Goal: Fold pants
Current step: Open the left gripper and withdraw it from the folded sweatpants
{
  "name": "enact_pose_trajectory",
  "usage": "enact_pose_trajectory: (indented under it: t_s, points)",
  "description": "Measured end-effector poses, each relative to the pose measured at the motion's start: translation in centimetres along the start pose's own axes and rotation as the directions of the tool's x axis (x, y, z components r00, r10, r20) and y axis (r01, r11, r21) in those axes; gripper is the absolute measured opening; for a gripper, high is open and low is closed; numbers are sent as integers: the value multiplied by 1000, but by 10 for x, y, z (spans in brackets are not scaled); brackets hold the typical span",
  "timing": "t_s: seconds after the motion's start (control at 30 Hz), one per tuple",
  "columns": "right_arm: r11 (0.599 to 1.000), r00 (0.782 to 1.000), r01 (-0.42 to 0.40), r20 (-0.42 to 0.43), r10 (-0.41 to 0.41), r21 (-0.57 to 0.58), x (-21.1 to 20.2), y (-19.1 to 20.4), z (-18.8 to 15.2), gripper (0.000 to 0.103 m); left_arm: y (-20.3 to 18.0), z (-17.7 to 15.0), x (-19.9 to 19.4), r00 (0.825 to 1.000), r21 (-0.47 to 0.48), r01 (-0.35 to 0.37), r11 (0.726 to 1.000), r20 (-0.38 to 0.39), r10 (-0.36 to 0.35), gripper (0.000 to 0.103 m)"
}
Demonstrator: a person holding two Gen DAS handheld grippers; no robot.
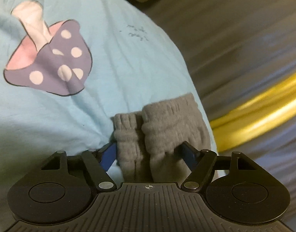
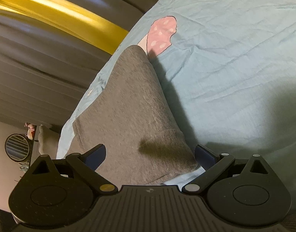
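— Where are the pants (image 2: 132,104)?
— On the bed's blue mushroom-print sheet (image 2: 235,61) — soft grey knit, ribbed cuffs between the left hand-held gripper (image 1: 150,152)'s spread jaws; right hand-held gripper (image 2: 150,154) spread too.

We see grey pants (image 2: 132,104) with a ribbed grey waistband (image 1: 163,127) lying on a pale blue sheet (image 1: 119,61) printed with mushrooms: one purple cap with pale spots (image 1: 57,65), another pink with white dots (image 2: 163,32). Both black grippers carry blue pads (image 1: 109,156).
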State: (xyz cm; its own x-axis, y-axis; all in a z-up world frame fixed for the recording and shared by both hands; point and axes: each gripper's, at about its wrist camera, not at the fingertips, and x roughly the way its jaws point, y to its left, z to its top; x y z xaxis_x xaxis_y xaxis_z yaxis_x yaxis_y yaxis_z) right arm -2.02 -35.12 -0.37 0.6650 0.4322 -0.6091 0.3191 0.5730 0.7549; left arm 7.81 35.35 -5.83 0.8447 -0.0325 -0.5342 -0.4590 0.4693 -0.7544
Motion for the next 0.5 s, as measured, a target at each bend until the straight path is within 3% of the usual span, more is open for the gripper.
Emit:
enact_pose_trajectory:
  t_s: [0.17, 0.3, 0.43, 0.5]
  points:
    - [1000, 1000, 4, 6, -4, -13, 1, 2, -1, 99, -20, -3, 7, 998, 120, -61, 991, 23, 59, 48]
    - [1000, 1000, -6, 19, 7, -23, -1, 3, -1, 99, -35, -6, -20, 997, 181, -35, 983, 73, 22, 41]
    - [999, 999, -35, 37, 36, -25, -6, 2, -2, 99, -80, -18, -47, 990, 366, -26, 930, 137, -26, 38]
    - [998, 997, -53, 52, 54, -19, -10, 1, -2, 99, -106, -28, -63, 985, 453, 18, 892, 148, -95, 37]
